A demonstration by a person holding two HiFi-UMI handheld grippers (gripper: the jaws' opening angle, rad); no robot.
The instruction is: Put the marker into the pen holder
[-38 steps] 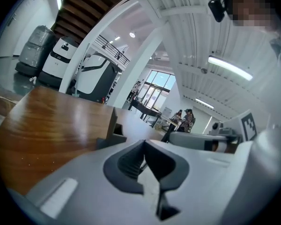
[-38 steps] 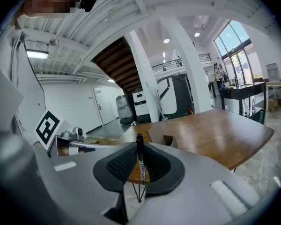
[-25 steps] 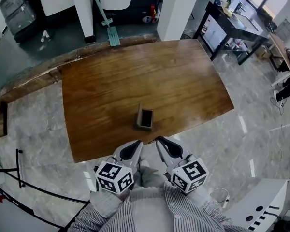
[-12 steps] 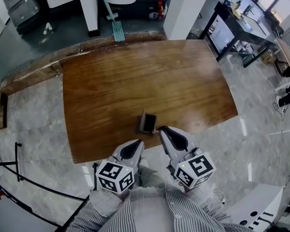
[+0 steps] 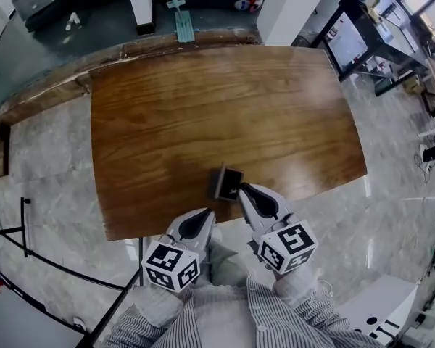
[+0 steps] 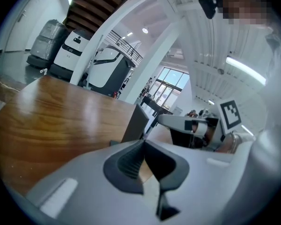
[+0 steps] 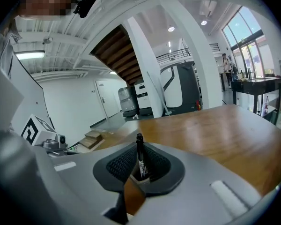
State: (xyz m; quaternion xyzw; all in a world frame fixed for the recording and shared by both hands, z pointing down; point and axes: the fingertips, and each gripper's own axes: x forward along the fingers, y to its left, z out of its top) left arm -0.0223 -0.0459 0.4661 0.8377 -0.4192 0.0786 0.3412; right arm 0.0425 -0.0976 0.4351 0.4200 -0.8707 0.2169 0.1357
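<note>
Right gripper view: the right gripper point(image 7: 141, 168) clamps the black marker point(image 7: 140, 154) between its jaws, apparently ready for the drop. Head view places it just beside the pen holder point(image 5: 227, 183) near the table point(image 5: 203, 107)'s near edge. The left gripper point(image 5: 201, 220) hangs closed and empty at that edge, with broad bare wood beyond.

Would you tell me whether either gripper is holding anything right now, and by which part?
The right gripper is shut on the marker, gripping its barrel, with one end sticking out past the pads. The left gripper is shut and empty.
</note>
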